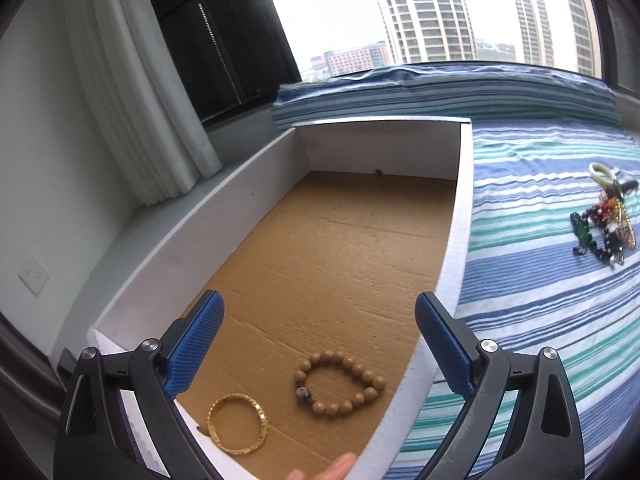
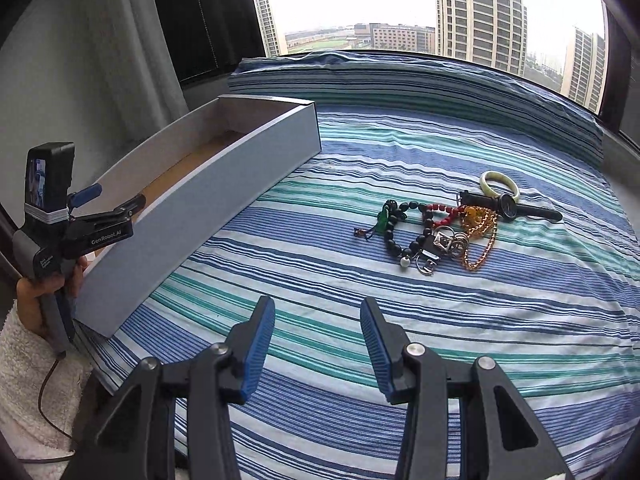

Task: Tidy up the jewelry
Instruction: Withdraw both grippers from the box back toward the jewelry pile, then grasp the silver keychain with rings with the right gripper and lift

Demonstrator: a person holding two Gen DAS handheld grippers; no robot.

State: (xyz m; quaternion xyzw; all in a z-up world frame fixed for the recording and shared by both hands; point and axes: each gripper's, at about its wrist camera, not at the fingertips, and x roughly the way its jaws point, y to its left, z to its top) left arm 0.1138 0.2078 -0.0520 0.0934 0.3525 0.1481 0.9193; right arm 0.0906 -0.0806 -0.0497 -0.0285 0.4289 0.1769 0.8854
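A long white box (image 1: 452, 248) with a brown cardboard floor lies on the striped bed. At its near end lie a gold bangle (image 1: 236, 424) and a wooden bead bracelet (image 1: 340, 384), apart from each other. My left gripper (image 1: 318, 304) hovers over them, open wide and holding nothing. In the right wrist view this left gripper (image 2: 114, 198) reaches over the box's (image 2: 200, 208) near end. My right gripper (image 2: 317, 306) is open and holds nothing, above bare bedspread short of the jewelry pile (image 2: 448, 228). The pile holds a pale bangle (image 2: 500, 184), a black watch (image 2: 510, 205), black beads (image 2: 394, 236), red beads (image 2: 442, 212) and a gold chain (image 2: 482, 244).
The bed wears a blue, teal and white striped cover (image 2: 360, 152), with a window behind it. A curtain (image 1: 132, 100) and wall stand left of the box. The person's hand (image 2: 30, 300) in a white fuzzy sleeve holds the left gripper; a fingertip (image 1: 332, 468) shows at the box's near edge.
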